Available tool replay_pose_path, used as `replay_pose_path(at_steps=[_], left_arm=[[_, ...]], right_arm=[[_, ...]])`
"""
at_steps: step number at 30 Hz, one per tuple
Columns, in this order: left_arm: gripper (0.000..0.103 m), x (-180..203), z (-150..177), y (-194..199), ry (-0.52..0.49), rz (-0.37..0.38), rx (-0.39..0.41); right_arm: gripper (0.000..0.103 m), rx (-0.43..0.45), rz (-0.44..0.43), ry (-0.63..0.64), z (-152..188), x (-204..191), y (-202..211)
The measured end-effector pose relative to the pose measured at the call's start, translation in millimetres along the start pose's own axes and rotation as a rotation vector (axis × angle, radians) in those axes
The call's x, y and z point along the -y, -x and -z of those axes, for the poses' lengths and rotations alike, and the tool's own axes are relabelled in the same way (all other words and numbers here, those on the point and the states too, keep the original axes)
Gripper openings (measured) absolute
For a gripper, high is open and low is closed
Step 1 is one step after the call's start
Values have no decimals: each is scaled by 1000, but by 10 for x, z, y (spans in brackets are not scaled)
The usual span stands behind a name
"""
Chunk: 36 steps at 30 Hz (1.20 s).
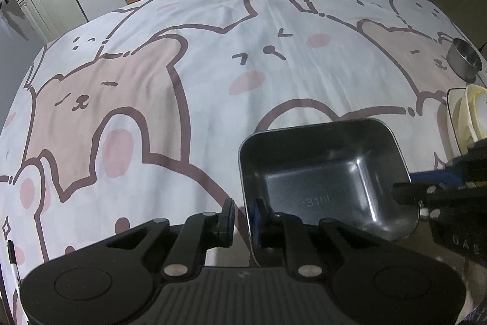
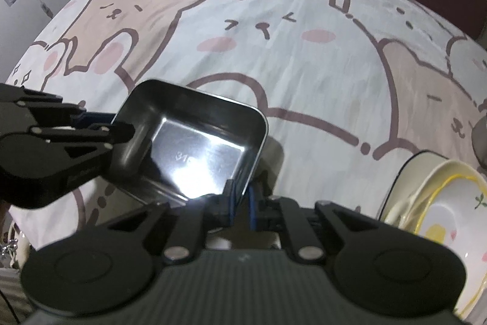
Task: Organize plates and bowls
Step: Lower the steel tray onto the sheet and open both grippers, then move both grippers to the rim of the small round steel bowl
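A rectangular steel tray (image 1: 319,172) (image 2: 197,148) hangs low over the cartoon-bear tablecloth (image 1: 213,66), tipped a little. My left gripper (image 1: 243,215) straddles the tray's left wall, one finger outside and the blue-padded one inside. A sliver of cloth shows between the outer finger and the wall, so the pads are not pressing. My right gripper (image 2: 240,197) is shut on the tray's right rim. Each gripper also shows in the other's view, the right gripper (image 1: 411,183) at the right and the left gripper (image 2: 112,124) at the left.
A stack of cream plates and bowls (image 2: 441,203) (image 1: 468,118) sits just right of the tray. A small round steel bowl (image 1: 462,58) stands farther back on the right. A marker pen (image 1: 13,261) lies at the cloth's near left edge.
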State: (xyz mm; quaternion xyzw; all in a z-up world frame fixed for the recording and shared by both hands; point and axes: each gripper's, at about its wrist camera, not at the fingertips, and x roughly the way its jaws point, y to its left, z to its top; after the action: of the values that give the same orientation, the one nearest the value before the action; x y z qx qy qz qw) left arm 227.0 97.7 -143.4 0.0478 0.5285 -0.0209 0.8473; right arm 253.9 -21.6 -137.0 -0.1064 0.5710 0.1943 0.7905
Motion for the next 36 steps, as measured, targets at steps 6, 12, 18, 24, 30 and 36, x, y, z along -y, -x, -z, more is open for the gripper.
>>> replay_pose_path(at_steps=[6, 12, 18, 24, 30, 36], left_arm=[[16, 20, -17, -4, -11, -2, 0], [16, 34, -5, -5, -18, -4, -5], [16, 39, -3, 4, -18, -8, -2], [17, 15, 3, 45, -5, 1, -1], [29, -34, 3, 129, 26, 22, 15], [57, -27, -6, 229, 38, 36, 39]], right_arm=[[12, -10, -9, 3, 38, 2, -8], [18, -11, -10, -17, 36, 41, -32], [18, -13, -43, -77, 34, 133, -56], [31, -14, -82, -157, 33, 246, -77], [44, 21, -94, -153, 36, 218, -32], [56, 60, -98, -164, 26, 212, 43]])
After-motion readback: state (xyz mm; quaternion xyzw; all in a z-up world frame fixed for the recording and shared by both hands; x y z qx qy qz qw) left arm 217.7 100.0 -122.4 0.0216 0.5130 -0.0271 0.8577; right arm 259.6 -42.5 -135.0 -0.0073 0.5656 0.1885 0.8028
